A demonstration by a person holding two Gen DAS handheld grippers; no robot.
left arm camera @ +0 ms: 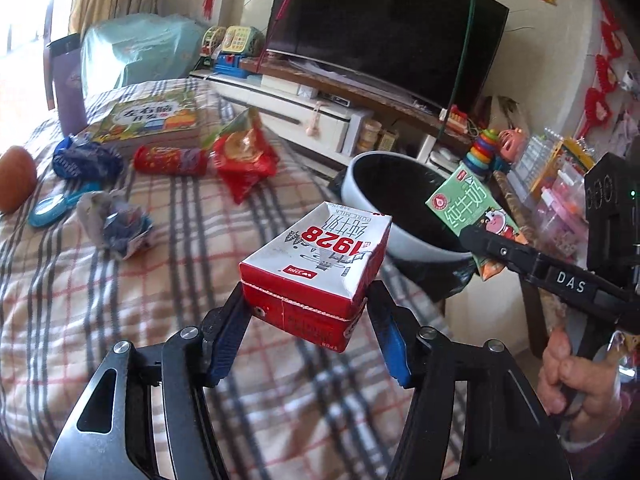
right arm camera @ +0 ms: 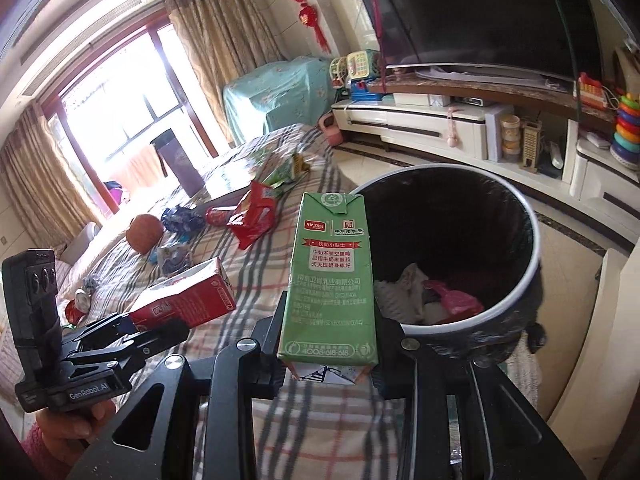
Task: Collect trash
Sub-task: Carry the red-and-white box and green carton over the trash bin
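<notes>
Transport step in hand: left gripper (left arm camera: 306, 312) clamps the red milk carton (left arm camera: 320, 264), right gripper (right arm camera: 332, 364) clamps the green milk carton (right arm camera: 332, 276) – both near the trash bin (right arm camera: 532, 240), far right – next, position over the opening and release.

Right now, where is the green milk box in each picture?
Left wrist view: the green milk carton is at the right, pinched by the right gripper, in front of the trash bin.
Right wrist view: the same carton stands upright in the middle, between the gripper's fingers, left of the bin.
Shared landmark: the dark TV behind the bin.
</notes>
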